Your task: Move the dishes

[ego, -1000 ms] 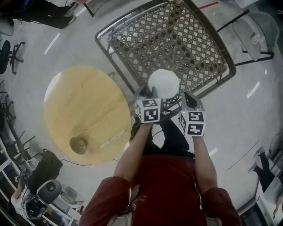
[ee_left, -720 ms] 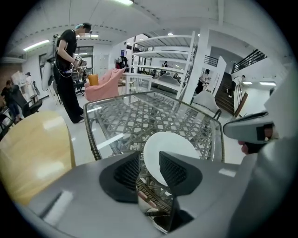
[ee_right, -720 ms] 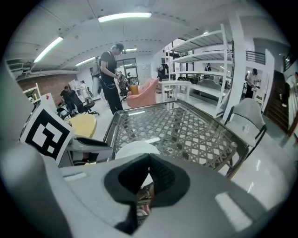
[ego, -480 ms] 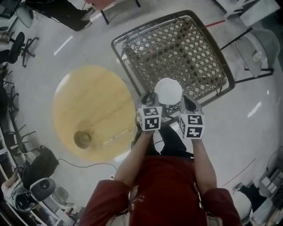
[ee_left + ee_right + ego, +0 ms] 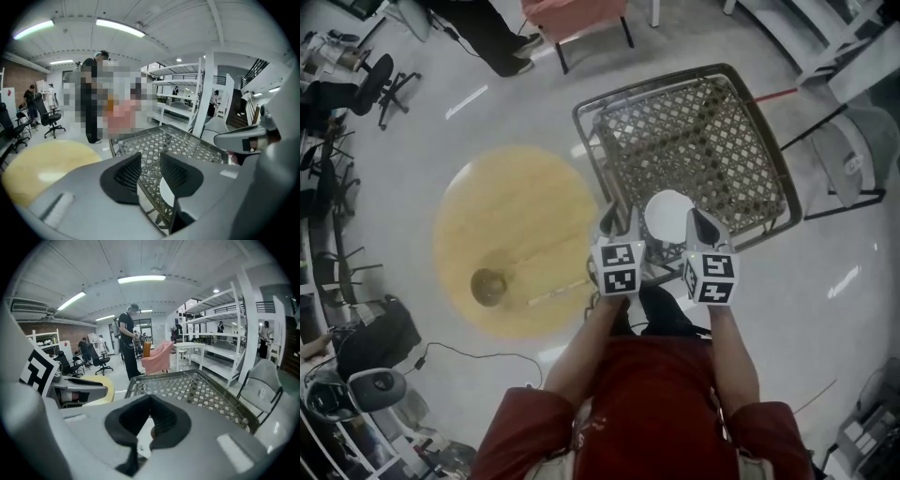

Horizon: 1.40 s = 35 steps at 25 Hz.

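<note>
The dish is plain white and round, and it hangs above the near edge of the metal lattice table. The right gripper seems to pinch its rim with jaws pressed together. The left gripper, just beside the dish, has its jaws a little apart and empty.

Round white plate, level, at near edge of lattice table.

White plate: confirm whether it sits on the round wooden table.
No, the white plate is over the near edge of the lattice table, apart from the round wooden table to its left.
</note>
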### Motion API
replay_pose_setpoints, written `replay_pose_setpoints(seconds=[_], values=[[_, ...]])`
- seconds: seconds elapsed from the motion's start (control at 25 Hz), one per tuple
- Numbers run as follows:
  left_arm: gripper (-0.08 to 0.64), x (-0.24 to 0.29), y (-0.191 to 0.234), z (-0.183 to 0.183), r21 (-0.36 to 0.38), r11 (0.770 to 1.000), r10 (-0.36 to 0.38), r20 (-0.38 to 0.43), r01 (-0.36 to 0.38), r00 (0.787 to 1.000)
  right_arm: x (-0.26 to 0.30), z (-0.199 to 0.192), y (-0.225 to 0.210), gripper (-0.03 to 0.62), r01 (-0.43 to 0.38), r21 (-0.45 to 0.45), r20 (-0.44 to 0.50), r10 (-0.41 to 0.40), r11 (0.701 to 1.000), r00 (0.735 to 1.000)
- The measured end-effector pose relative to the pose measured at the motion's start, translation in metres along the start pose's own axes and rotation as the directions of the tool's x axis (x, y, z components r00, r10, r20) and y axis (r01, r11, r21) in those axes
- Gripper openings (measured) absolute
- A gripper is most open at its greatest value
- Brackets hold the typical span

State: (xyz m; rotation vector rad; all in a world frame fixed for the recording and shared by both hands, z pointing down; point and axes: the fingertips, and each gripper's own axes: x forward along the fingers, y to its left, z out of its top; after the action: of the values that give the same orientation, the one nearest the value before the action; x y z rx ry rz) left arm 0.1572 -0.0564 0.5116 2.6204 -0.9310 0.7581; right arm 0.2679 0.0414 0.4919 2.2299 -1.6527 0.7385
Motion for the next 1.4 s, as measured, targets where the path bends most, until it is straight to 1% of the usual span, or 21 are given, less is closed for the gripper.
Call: replay_pose_setpoints(seconds=[0.16,0.32,0.4,0.48,0.6,0.76,0.88,1.04,1.16,1.28,1.32,1.4], values=[[0.138,-0.021,0.017,0.023,-0.025,0.998,0.061,0.079,-0.059,0.995,0.0,0.029,0.017,0.003,-0.066,-0.043,0.063,0.068,0.997,0.996],[0.138,-0.045,0.042,0.036,-0.062,0.989,0.145,0.138,-0.137,0.98,0.006,0.054,0.042,0.003,-0.143,-0.094,0.112,0.154,0.985,0.982],[0.138,-0.06,0.057,0.039,-0.086,0.979,0.199,0.162,-0.187,0.966,0.01,0.064,0.06,0.003,-0.194,-0.121,0.126,0.209,0.974,0.97],[0.138,-0.078,0.075,0.039,-0.112,0.964,0.258,0.184,-0.24,0.948,0.015,0.073,0.082,0.003,-0.246,-0.148,0.136,0.266,0.958,0.954],[0.138,-0.107,0.103,0.035,-0.155,0.935,0.346,0.201,-0.319,0.917,0.017,0.084,0.118,0.003,-0.32,-0.192,0.145,0.349,0.928,0.926],[0.138,-0.145,0.136,0.024,-0.213,0.882,0.462,0.206,-0.421,0.863,0.02,0.091,0.164,0.003,-0.414,-0.247,0.134,0.454,0.876,0.881],[0.138,-0.17,0.155,0.011,-0.258,0.834,0.541,0.201,-0.489,0.817,0.022,0.089,0.195,0.003,-0.48,-0.284,0.115,0.527,0.83,0.842],[0.138,-0.203,0.173,-0.009,-0.305,0.769,0.628,0.191,-0.562,0.754,0.02,0.081,0.235,0.003,-0.556,-0.325,0.085,0.61,0.764,0.788],[0.138,-0.233,0.184,-0.022,-0.335,0.713,0.69,0.182,-0.616,0.701,0.013,0.077,0.265,0.003,-0.608,-0.36,0.06,0.667,0.708,0.742],[0.138,-0.264,0.19,-0.036,-0.368,0.651,0.749,0.167,-0.664,0.642,0.002,0.071,0.296,0.003,-0.659,-0.398,0.024,0.726,0.638,0.688],[0.138,-0.275,0.192,-0.04,-0.375,0.636,0.762,0.166,-0.675,0.625,-0.002,0.069,0.306,0.003,-0.673,-0.406,0.014,0.74,0.619,0.672],[0.138,-0.293,0.195,-0.046,-0.386,0.614,0.781,0.173,-0.688,0.6,-0.011,0.064,0.323,0.003,-0.695,-0.418,-0.004,0.764,0.585,0.646]])
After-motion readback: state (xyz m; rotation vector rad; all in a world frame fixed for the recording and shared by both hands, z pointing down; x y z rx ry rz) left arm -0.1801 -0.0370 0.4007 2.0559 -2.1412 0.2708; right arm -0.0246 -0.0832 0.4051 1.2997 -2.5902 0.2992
